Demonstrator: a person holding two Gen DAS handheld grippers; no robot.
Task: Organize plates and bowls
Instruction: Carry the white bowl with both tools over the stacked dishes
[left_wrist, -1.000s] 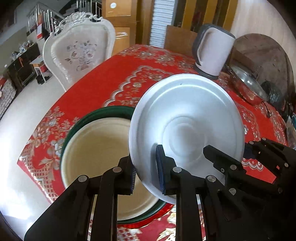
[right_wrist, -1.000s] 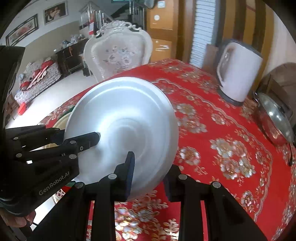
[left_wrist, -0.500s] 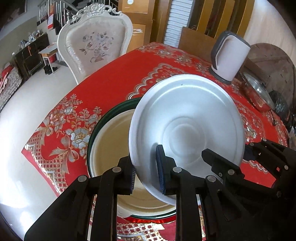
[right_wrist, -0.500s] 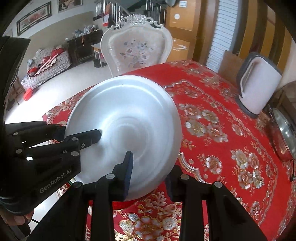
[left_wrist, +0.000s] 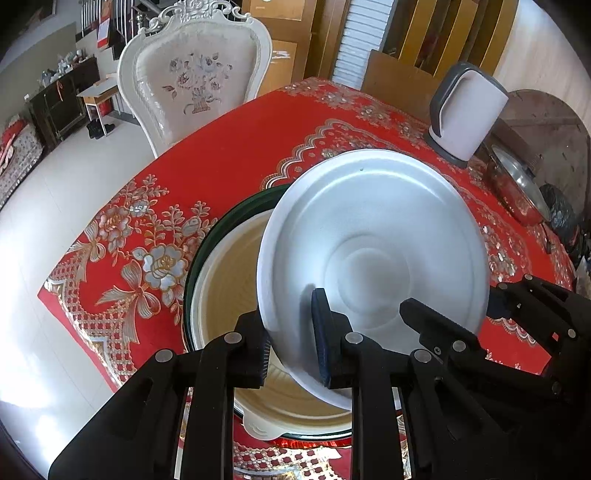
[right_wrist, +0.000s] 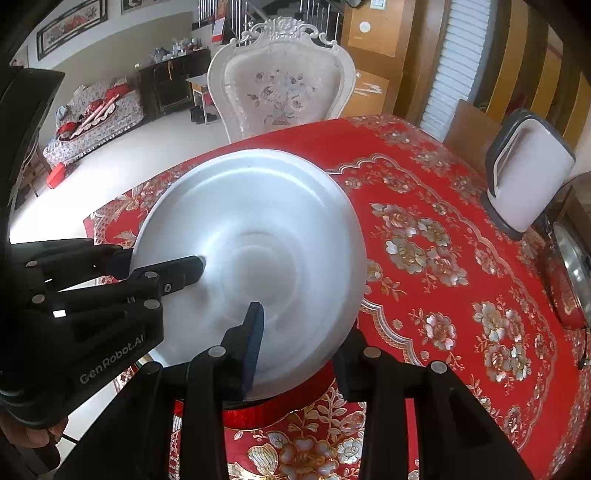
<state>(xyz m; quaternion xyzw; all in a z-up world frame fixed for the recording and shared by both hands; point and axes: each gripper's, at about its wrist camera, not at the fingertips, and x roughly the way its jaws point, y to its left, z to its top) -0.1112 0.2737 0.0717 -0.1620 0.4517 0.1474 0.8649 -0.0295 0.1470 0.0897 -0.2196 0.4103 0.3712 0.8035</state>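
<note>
Both grippers hold one white plate (left_wrist: 373, 254), tilted, above the table. My left gripper (left_wrist: 291, 343) is shut on its near-left rim. My right gripper (right_wrist: 295, 350) is shut on its near-right rim; it also shows in the left wrist view (left_wrist: 454, 310). The plate also shows in the right wrist view (right_wrist: 255, 258). Below it sits a cream plate (left_wrist: 229, 295) inside a larger green-rimmed dish (left_wrist: 199, 247), partly hidden by the white plate.
The table has a red floral cloth (right_wrist: 443, 295). A white electric kettle (left_wrist: 465, 114) stands at the back right, with a steel pan lid (left_wrist: 517, 177) beside it. A white ornate chair (left_wrist: 195, 81) stands behind the table's far edge.
Both grippers have carried the white plate leftward toward the table's left edge; it now hangs over the right part of the stacked cream plate. Both grips are unchanged.
</note>
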